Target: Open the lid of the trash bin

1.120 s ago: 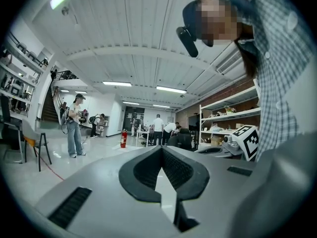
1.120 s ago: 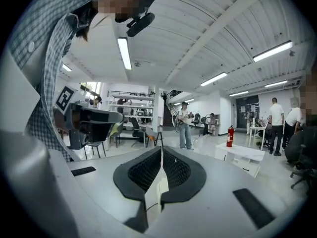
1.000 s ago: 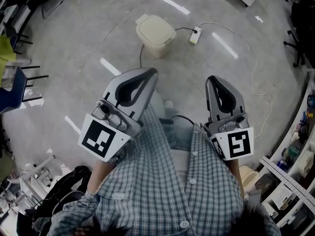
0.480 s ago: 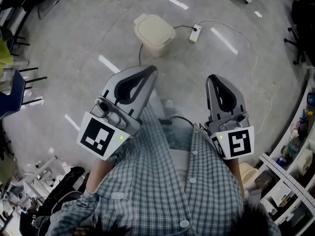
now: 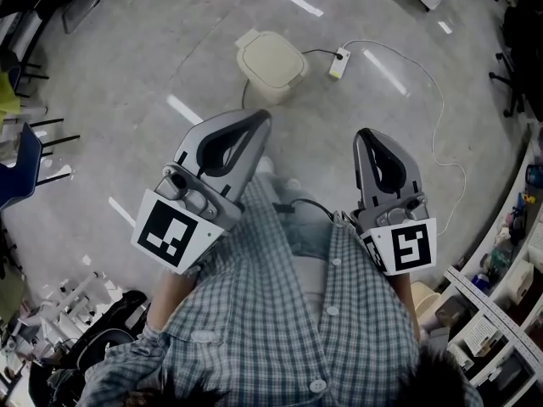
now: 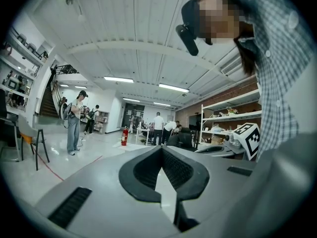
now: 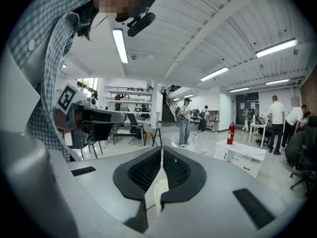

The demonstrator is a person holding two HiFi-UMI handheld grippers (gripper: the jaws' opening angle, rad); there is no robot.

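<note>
The trash bin point(image 5: 271, 61) stands lid shut at the head view's upper centre, long axis slanting upper left to lower right. Only that view shows it. The left claw point(image 5: 258, 125) and right claw point(image 5: 370, 136) are clenched, empty.

We see a pale, glossy floor point(image 5: 127, 75) streaked with light reflections, and on it the cream trash bin point(image 5: 271, 58) stands with its lid down. Near the bin, toward the head view's right, lies a white power strip point(image 5: 338, 61), and a thin white cable point(image 5: 436, 117) loops away from it across the floor. At the left edge a blue chair point(image 5: 21, 159) stands well apart from the bin.
</note>
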